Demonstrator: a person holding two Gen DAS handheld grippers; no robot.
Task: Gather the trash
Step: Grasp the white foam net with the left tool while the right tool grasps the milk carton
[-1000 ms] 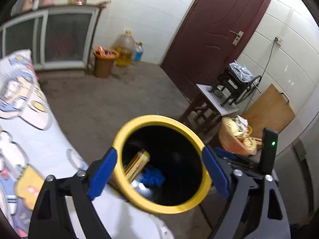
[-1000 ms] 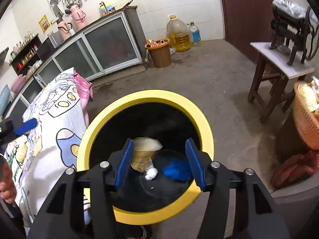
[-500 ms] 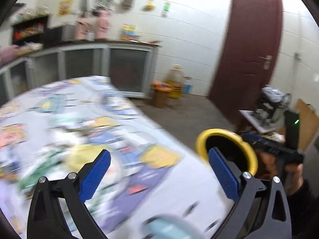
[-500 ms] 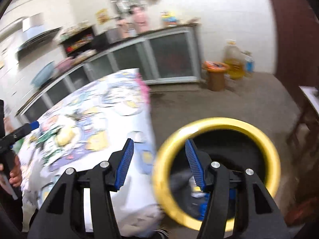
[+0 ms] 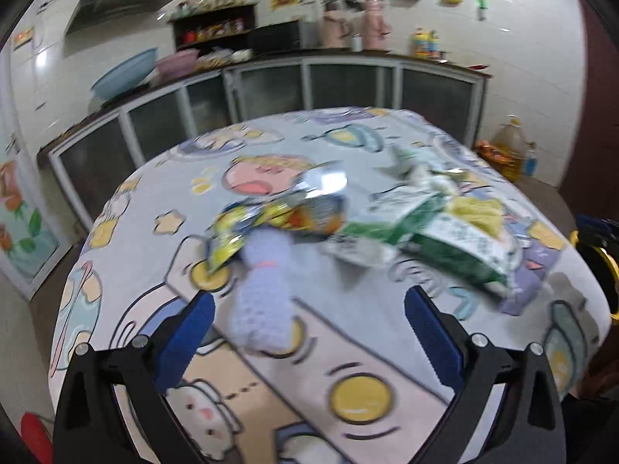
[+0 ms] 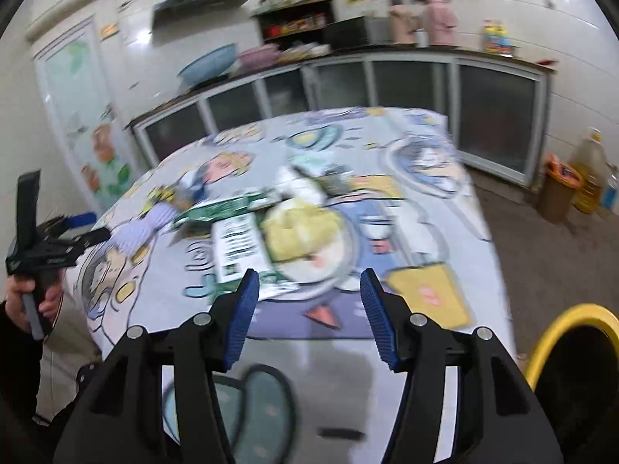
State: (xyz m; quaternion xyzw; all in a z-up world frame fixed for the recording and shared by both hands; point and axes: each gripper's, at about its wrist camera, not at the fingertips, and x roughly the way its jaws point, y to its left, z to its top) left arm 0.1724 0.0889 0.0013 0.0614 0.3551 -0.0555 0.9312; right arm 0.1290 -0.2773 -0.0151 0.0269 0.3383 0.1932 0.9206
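Trash lies on a table with a cartoon-print cloth [image 5: 154,255]: a pale purple knitted piece [image 5: 263,286], a shiny yellow snack wrapper [image 5: 278,212], a green and white packet [image 5: 437,239] and a yellow crumpled piece [image 5: 476,208]. My left gripper [image 5: 307,328] is open and empty, just short of the purple piece. My right gripper [image 6: 307,309] is open and empty, in front of the yellow piece [image 6: 298,236] and the green packet [image 6: 236,243]. The yellow-rimmed bin [image 6: 572,332] stands at the table's right end. The views are blurred.
Glass-fronted cabinets [image 5: 348,89] with basins and flasks line the back wall. A brown bucket [image 6: 557,193] and an oil jug [image 6: 588,174] stand on the floor at right. The other hand-held gripper [image 6: 46,243] shows at the left of the right wrist view.
Both grippers have swung away from the bin's mouth to face the table and its trash. Both stay open and empty.
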